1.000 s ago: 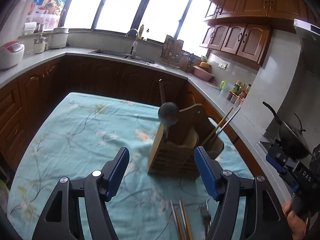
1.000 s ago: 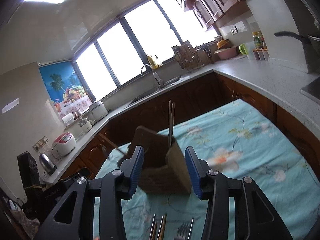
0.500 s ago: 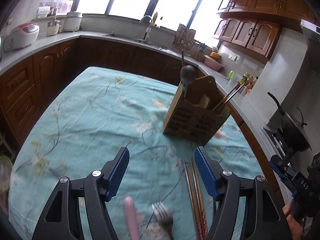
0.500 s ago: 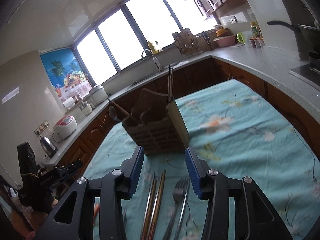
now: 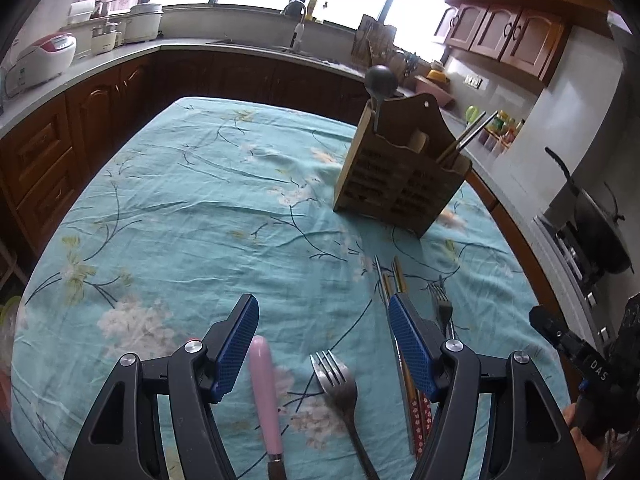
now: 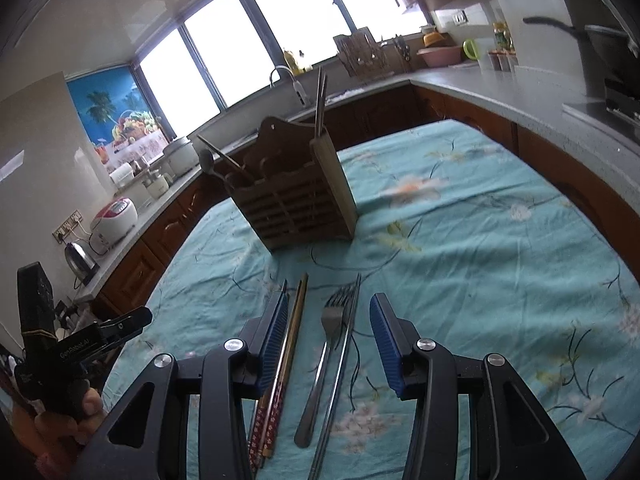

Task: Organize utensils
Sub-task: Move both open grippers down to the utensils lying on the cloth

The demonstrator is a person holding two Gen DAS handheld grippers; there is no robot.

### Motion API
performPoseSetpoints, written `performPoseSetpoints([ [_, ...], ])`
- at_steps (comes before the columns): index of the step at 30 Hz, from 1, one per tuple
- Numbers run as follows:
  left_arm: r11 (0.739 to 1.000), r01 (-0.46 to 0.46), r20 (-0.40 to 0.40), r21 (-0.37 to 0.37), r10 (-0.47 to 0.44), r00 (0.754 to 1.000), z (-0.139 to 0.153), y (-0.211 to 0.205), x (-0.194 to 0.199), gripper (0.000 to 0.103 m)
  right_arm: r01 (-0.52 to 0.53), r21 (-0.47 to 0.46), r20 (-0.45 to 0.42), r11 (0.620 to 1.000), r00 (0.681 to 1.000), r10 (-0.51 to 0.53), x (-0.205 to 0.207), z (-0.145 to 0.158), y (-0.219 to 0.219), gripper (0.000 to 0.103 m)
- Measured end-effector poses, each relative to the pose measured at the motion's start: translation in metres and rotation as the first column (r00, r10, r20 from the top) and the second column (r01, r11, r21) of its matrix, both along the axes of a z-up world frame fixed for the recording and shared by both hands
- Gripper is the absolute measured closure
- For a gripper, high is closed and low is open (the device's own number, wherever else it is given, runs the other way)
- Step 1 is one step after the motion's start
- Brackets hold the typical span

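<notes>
While both tools are hanging above the worktop (image 5: 192, 200) with its teal floral cloth, each is standing released, its blue pads spread apart and gripping nothing.

Left wrist view, left to right: the left tool (image 5: 322, 344) is framing two loose utensils. A pink-handled utensil (image 5: 264, 392) is lying just inside the left pad, its working end cut off by the frame edge. A steel fork (image 5: 340, 390) is lying beside it, tines pointing toward 12 o'clock. At the right pad, patterned chopsticks (image 5: 400, 280) are lying lengthwise, and a second fork (image 5: 442, 300) is showing just beyond them. At 1 o'clock, well apart from the tool, the wooden utensil holder (image 5: 396, 184) is standing upright, carrying a dark ladle (image 5: 380, 80) and slanting chopsticks.

Right wrist view, left to right: the right tool (image 6: 329, 336) is straddling the second fork (image 6: 324, 356) and a pair of metal chopsticks (image 6: 340, 360) touching its right side. Patterned chopsticks (image 6: 286, 344) are running along the left pad. At 11 o'clock the utensil holder (image 6: 296, 196) is standing near the tips of these pieces, not touching them.
</notes>
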State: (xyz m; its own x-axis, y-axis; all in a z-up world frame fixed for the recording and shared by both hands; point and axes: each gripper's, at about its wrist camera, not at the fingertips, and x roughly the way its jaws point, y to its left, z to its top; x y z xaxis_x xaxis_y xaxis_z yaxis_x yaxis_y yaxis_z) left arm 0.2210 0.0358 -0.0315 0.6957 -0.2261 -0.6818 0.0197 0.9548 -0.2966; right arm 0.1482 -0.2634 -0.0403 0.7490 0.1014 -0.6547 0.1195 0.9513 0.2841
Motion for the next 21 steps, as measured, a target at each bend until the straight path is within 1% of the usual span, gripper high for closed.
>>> performPoseSetpoints([
  [6,0.999,0.021,-0.046,0.029,-0.02,0.999,-0.001,-0.014,0.025,0.037,-0.003,0.009,-0.041,1.0,0.999,0.003,0.008,-0.011,-0.002,0.058],
  [9,0.998,0.036,-0.075,0.042,-0.033,0.997,-0.005,-0.022,0.042,0.037,-0.012,0.017,-0.056,1.0,0.998,0.012,0.016,-0.014,-0.004,0.06],
  [13,0.997,0.055,-0.121,0.054,-0.048,0.991,-0.013,-0.033,0.067,0.038,-0.013,0.017,-0.083,1.0,0.996,0.015,0.032,-0.02,-0.008,0.061],
  [15,0.996,0.066,-0.138,0.056,-0.058,0.989,-0.017,-0.039,0.081,0.039,-0.018,0.014,-0.105,1.0,0.994,0.019,0.043,-0.025,-0.01,0.064],
  [17,0.995,0.073,-0.15,0.065,-0.063,0.987,-0.021,-0.044,0.093,0.041,-0.021,0.013,-0.129,1.0,0.991,0.022,0.051,-0.03,-0.011,0.073],
  [20,0.993,0.092,-0.174,0.072,-0.078,0.982,-0.028,-0.053,0.111,0.044,-0.037,-0.004,-0.173,0.999,0.984,0.036,0.069,-0.041,-0.01,0.079],
  [21,0.992,0.104,-0.184,0.073,-0.089,0.979,-0.031,-0.057,0.118,0.045,-0.042,-0.011,-0.184,0.999,0.982,0.039,0.074,-0.044,-0.009,0.08],
])
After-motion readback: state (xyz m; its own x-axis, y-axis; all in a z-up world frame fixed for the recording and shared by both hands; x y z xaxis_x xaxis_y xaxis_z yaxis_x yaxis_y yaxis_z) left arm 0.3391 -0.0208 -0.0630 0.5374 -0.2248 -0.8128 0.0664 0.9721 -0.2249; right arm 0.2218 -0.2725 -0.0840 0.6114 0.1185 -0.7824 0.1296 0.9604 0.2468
